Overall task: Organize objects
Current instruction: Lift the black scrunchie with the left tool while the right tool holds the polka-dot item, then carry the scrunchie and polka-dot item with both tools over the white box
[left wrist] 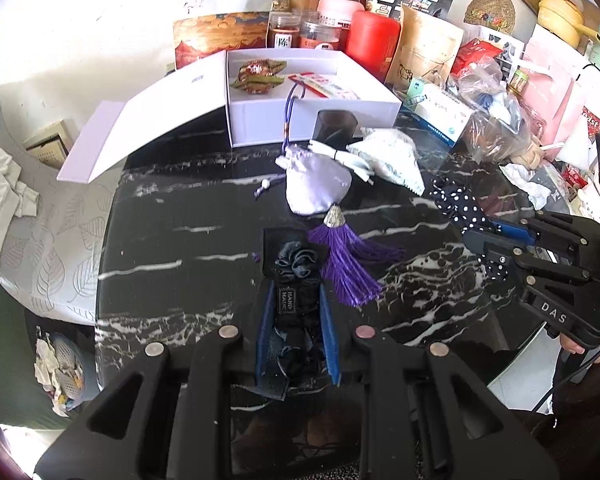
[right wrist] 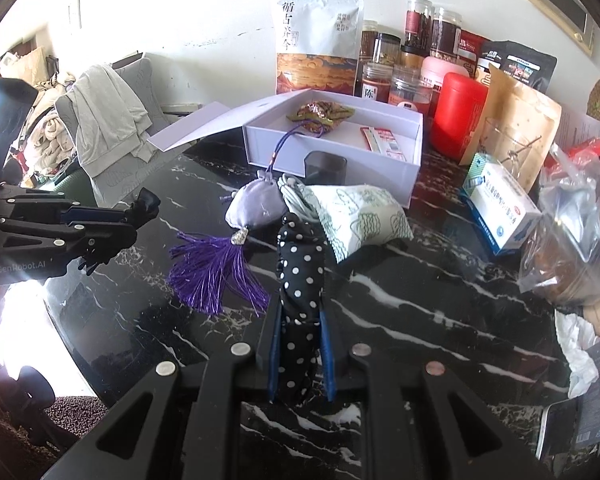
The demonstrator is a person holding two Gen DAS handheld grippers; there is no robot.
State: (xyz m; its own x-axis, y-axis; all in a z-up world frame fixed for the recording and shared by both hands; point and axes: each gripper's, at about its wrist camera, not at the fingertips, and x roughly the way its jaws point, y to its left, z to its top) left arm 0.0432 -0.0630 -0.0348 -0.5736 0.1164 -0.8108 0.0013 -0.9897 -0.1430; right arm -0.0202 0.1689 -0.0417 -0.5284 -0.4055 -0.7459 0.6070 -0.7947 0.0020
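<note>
Black marble table [right wrist: 420, 320], cluttered back edge, draped chair [right wrist: 108, 128] beside

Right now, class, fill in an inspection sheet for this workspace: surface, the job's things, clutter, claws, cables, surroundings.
Surface: black marble table with white veins, glossy.
Job's things: open white box holding a brocade pouch and a red-and-white packet; lilac sachet with purple tassel lying before the box, its cord running up into it.
Clutter: jars, red canister, snack bags, medicine box, plastic bag along the far and right edges.
Claws: left claw shut on a dark fabric flower piece; right claw shut on a polka-dot fabric piece.
Cables: bundled white cable beside the sachet.
Surroundings: chair draped with cloth, white wall.
</note>
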